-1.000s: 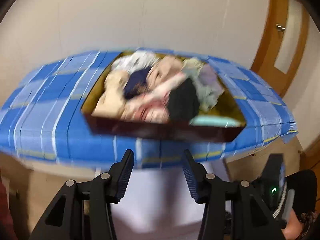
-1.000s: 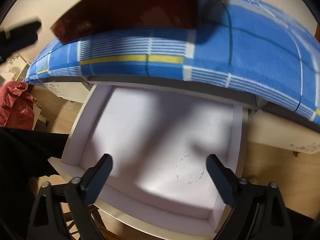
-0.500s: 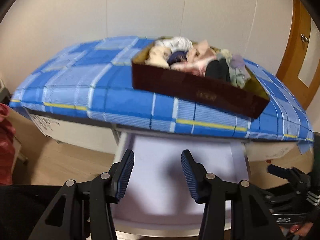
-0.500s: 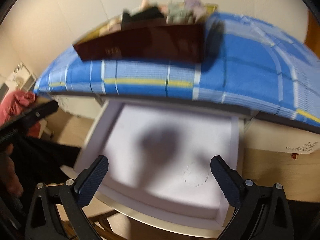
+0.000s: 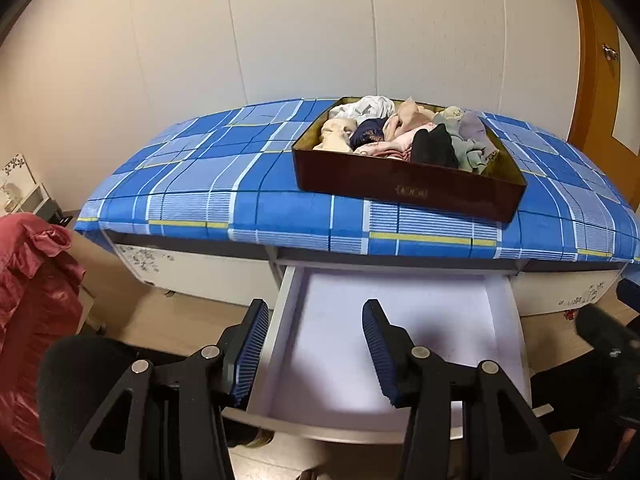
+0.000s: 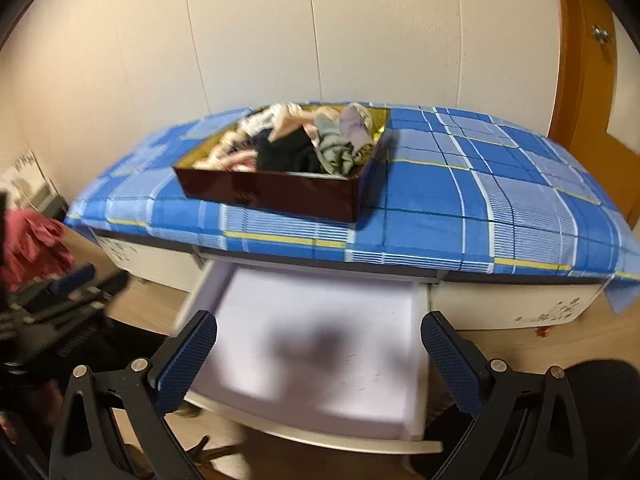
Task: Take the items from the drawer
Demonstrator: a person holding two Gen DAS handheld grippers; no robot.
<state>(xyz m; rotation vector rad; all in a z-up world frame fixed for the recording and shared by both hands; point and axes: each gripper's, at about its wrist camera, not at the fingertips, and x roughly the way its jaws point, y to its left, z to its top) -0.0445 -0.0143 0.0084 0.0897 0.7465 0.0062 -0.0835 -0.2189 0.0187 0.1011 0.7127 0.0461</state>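
Note:
A white drawer [image 5: 420, 320] [image 6: 320, 344] stands pulled out under the table, and its floor is bare. On the blue checked tablecloth [image 5: 208, 184] [image 6: 460, 200] sits a dark brown box [image 5: 404, 188] [image 6: 272, 196] heaped with folded clothes [image 5: 400, 132] [image 6: 304, 148]. My left gripper [image 5: 312, 316] hovers over the drawer's left wall, open, with nothing between its fingers. My right gripper [image 6: 320, 328] hangs above the drawer's front, open wide and empty. Each gripper shows at the edge of the other's view, dark and blurred.
A red garment [image 5: 32, 300] hangs at the left near a low white shelf [image 5: 36, 200]. At the right is a wooden door [image 5: 596, 80]. Behind the table a pale panelled wall [image 5: 300, 40] rises. Wooden floor [image 5: 180, 316] shows either side of the drawer.
Both grippers have drawn back from the table, the right one rising. The box and the whole tabletop now show in both views. The jaws have kept their openings.

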